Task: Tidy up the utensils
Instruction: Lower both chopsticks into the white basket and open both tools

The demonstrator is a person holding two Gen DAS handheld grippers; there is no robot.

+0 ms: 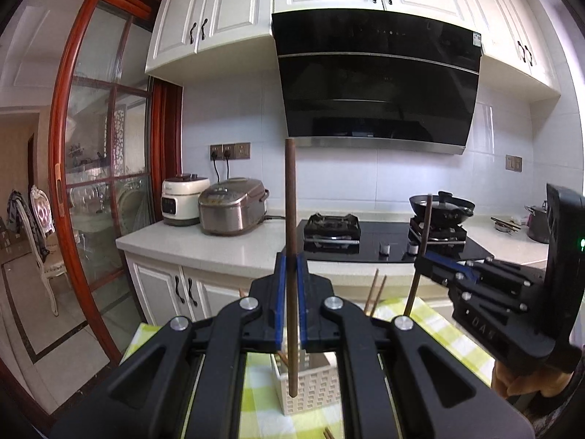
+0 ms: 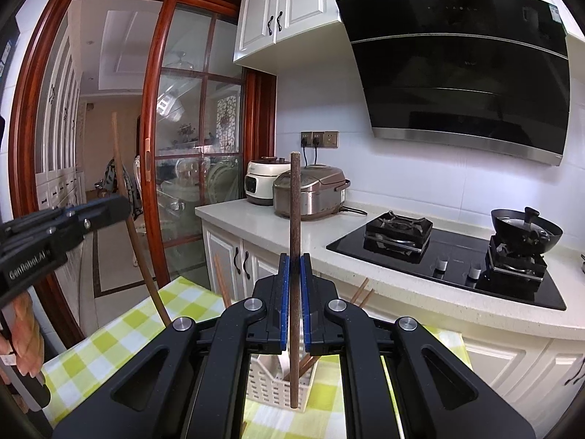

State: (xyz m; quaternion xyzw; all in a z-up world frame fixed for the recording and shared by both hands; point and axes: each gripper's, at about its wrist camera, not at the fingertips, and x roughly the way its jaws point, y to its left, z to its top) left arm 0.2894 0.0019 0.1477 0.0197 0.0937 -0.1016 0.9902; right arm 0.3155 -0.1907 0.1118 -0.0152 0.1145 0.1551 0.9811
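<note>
2 brown chopsticks (image 1: pixel 291 256) (image 2: pixel 294 256) upright above white slotted basket (image 1: pixel 310 387); more inside.

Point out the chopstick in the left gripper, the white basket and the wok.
chopstick (image 1: pixel 291 219), left wrist view, mid shaft.
white basket (image 1: pixel 314 387), left wrist view, front wall.
wok (image 2: pixel 526 227), right wrist view, bowl.

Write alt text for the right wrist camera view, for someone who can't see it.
The right tool is shut on a dark wooden chopstick, held upright above a white slotted basket on a green checked cloth. At left, the left tool holds another chopstick. Behind are a counter with two cookers, a gas hob and a black range hood.
</note>
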